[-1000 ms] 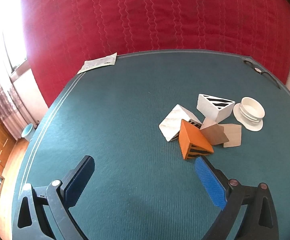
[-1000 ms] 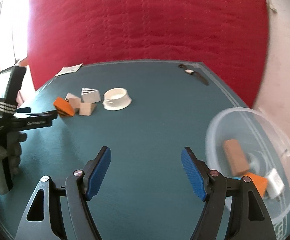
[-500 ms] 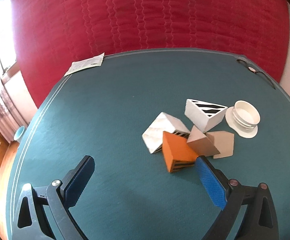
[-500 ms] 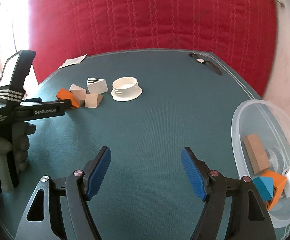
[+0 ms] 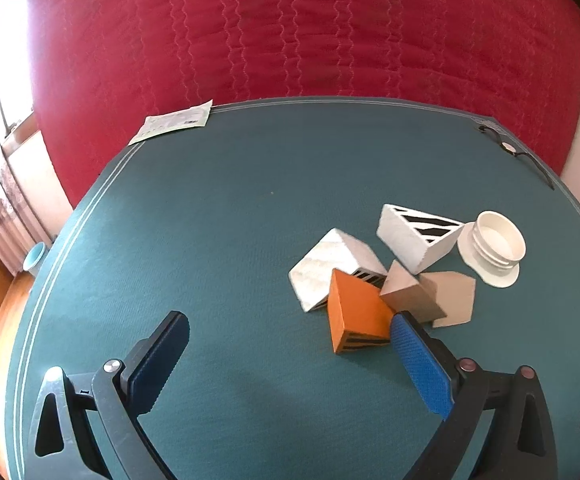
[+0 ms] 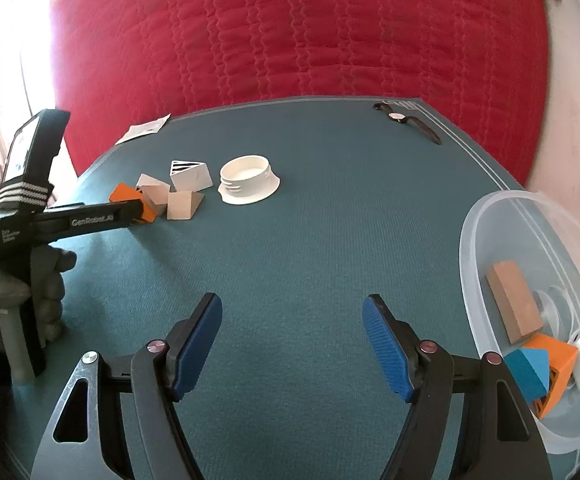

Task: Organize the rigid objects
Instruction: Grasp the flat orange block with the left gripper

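On the teal felt tabletop [image 5: 218, 240] a small cluster of loose pieces waits: an orange wooden wedge block with black stripes [image 5: 356, 318], two white striped wedge blocks [image 5: 332, 268] [image 5: 414, 236], a tan wooden pyramid block [image 5: 408, 294] leaning on a flat beige pentagon piece [image 5: 452, 298], and a white plastic threaded ring [image 5: 494, 248] just beside them.

Compared with a second ago, the left hand-held gripper [image 5: 290, 356] has drifted towards this cluster. The orange wedge, then well ahead of the blue pad, now sits just beside the right-hand fingertip [image 5: 404, 326], near its inner side. The jaws stand wide apart with nothing pressed between them.

The right hand-held gripper [image 6: 292, 322] hovers over bare felt, also spread and empty. The clear plastic bowl [image 6: 474, 248] lies near its right side and already holds a brown block, an orange piece, a blue piece and a white item.

The shift suggests the orange wedge is the next pick. It is not yet centred between the pads, so the left gripper would still need to move across before closing.
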### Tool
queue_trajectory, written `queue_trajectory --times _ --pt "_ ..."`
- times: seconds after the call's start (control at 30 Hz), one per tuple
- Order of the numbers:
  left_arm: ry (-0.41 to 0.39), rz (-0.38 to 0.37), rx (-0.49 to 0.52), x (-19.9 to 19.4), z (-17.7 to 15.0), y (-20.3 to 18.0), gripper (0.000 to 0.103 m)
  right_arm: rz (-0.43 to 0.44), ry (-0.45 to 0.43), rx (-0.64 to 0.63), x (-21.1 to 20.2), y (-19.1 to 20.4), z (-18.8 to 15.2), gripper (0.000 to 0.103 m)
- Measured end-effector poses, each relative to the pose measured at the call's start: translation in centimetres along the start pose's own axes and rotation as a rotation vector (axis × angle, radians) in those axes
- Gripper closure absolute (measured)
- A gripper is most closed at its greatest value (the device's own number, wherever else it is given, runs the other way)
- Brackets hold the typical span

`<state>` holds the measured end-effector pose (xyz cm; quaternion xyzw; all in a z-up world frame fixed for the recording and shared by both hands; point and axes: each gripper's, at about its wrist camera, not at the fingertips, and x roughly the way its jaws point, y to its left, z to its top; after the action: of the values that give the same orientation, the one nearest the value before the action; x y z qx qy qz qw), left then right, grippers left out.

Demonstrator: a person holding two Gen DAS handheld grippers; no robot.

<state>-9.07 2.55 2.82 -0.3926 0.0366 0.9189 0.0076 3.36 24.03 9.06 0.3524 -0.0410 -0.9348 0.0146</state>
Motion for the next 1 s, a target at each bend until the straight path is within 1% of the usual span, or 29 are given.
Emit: queue_trajectory --times 0.27,0.4,0.47,0.5,0.63,0.83,0.97,1.0 --pt "0.004 0.025 -0.039 -0.6 -0.9 1.9 0.001 0.009 -0.001 0.01 0.0 -0.2 0.1 0.029" --pt "0.003 0.069 -0.063 -0.8 -1.0 2.8 0.001 0.011 -0.003 0.013 -0.1 -0.1 0.0 0.029" --pt "0.002 0.106 -0.078 -0.8 -1.1 3.3 0.001 0.011 -0.002 0.012 -0.1 -0.1 0.0 0.029" --pt "0.004 0.108 -0.084 -0.8 -1.1 3.4 0.001 0.012 -0.002 0.012 -0.1 -0.1 0.0 0.029" --pt "-0.002 0.101 -0.102 -1.0 -1.2 3.6 0.001 0.012 0.0 0.01 -0.1 -0.1 0.0 0.029" --pt "-0.015 0.036 -0.11 -1.6 -0.8 2.6 0.001 0.011 0.001 0.011 -0.1 0.0 -0.1 0.029" --pt "-0.015 0.035 -0.088 -1.3 -0.5 1.4 0.001 0.012 0.002 0.012 -0.1 0.0 -0.1 0.029" --pt "-0.013 0.035 -0.083 -1.2 -0.4 1.1 0.003 0.012 0.002 0.012 -0.1 0.0 -0.1 0.029"
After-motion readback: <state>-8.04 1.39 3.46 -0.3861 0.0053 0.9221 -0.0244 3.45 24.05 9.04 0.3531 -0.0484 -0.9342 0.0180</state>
